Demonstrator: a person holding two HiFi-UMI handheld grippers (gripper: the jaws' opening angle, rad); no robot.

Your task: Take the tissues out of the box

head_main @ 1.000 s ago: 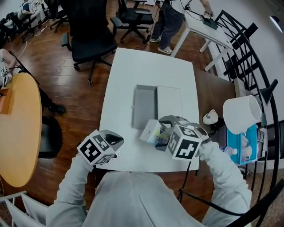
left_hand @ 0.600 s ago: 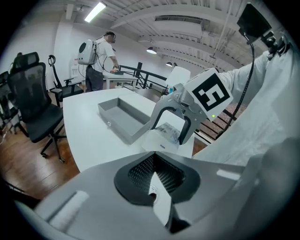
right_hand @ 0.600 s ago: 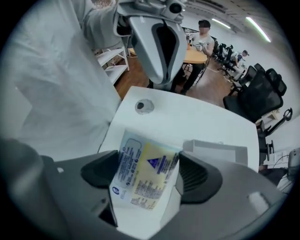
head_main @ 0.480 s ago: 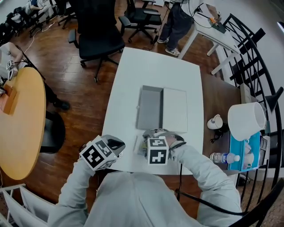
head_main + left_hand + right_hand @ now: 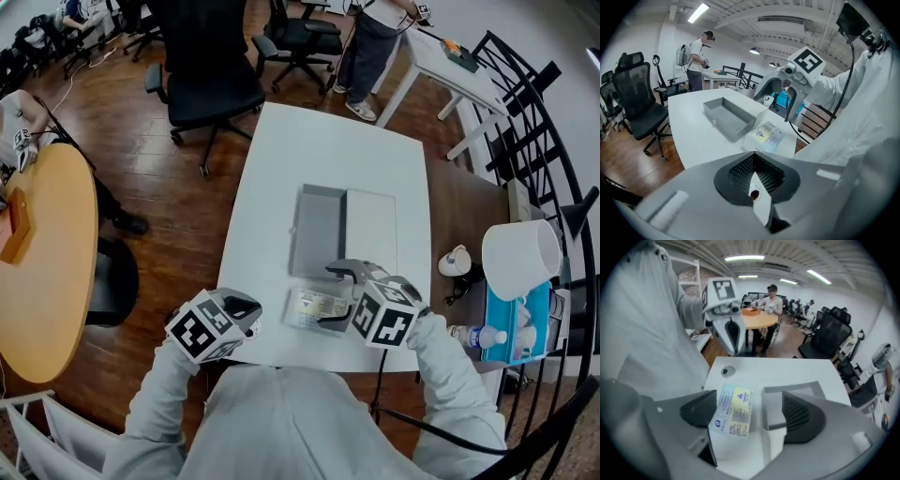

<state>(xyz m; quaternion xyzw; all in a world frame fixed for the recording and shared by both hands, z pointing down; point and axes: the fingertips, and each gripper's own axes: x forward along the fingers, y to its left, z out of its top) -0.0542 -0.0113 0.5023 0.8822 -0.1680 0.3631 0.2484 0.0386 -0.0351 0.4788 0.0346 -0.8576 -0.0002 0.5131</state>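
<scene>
Tissue pack (image 5: 309,307) lies flat on the white tabletop (image 5: 328,150), label upward, outside the grey box (image 5: 319,232). Right gripper (image 5: 339,298) is released, with its jaws wide apart. In the right gripper view the pack (image 5: 733,416) sits between those jaws, close against the one on that view's left and apart from the other. The open box (image 5: 792,389) stands just beyond the right gripper's jaws, with its white lid (image 5: 370,234) alongside it. Left gripper (image 5: 246,314) is clenched with nothing between its jaws, and it is held at the near tabletop edge. The pack (image 5: 768,135) lies ahead of it, and the box (image 5: 729,117) is further ahead still. The right gripper (image 5: 780,98) stands beyond the pack in that view.
</scene>
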